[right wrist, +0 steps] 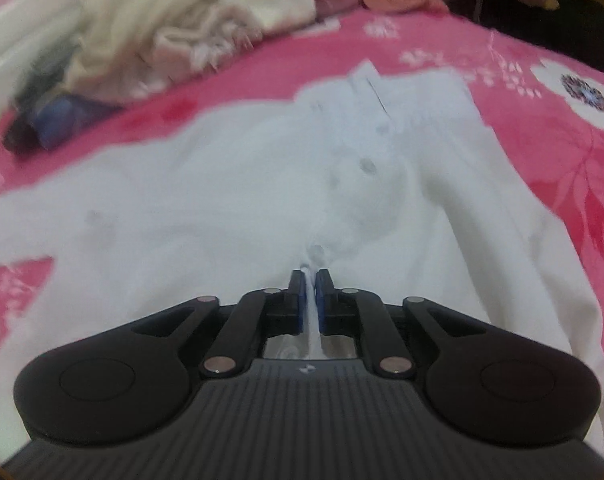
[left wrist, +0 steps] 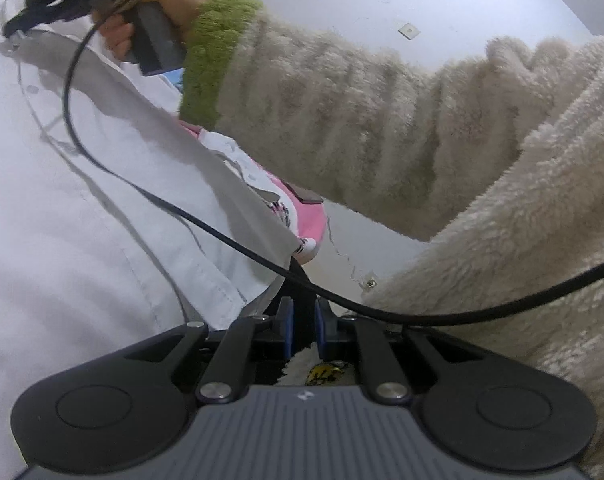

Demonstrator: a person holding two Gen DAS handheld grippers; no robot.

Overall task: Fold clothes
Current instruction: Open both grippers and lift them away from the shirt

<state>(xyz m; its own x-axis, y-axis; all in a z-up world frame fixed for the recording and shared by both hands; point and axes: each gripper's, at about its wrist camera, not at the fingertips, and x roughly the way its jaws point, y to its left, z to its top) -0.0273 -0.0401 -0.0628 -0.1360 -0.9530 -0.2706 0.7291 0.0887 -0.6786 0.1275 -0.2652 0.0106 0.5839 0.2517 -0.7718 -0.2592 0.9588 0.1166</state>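
Pink floral bedspread (right wrist: 542, 80), clothes pile (right wrist: 161, 28) beyond your jaws. Right gripper (right wrist: 310, 280) pinched the white shirt (right wrist: 221, 180) placket, angled down; left gripper (left wrist: 302, 308) nearly closed, nothing visibly between.

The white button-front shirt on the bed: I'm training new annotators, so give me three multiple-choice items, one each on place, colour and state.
1. Where does the white button-front shirt lie?
A. on a pink floral bedspread
B. on a wooden floor
C. on a hanger

2. What colour is the fuzzy cuff on the person's cream fleece sleeve?
A. red
B. green
C. black

3. How stands the right gripper?
A. wide open over bare bedding
B. shut on nothing
C. shut on a fold of the shirt

Answers:
1 A, the pink floral bedspread shows around the shirt.
2 B, the cuff is green against the cream fleece sleeve.
3 C, white cloth runs between the right gripper pads.
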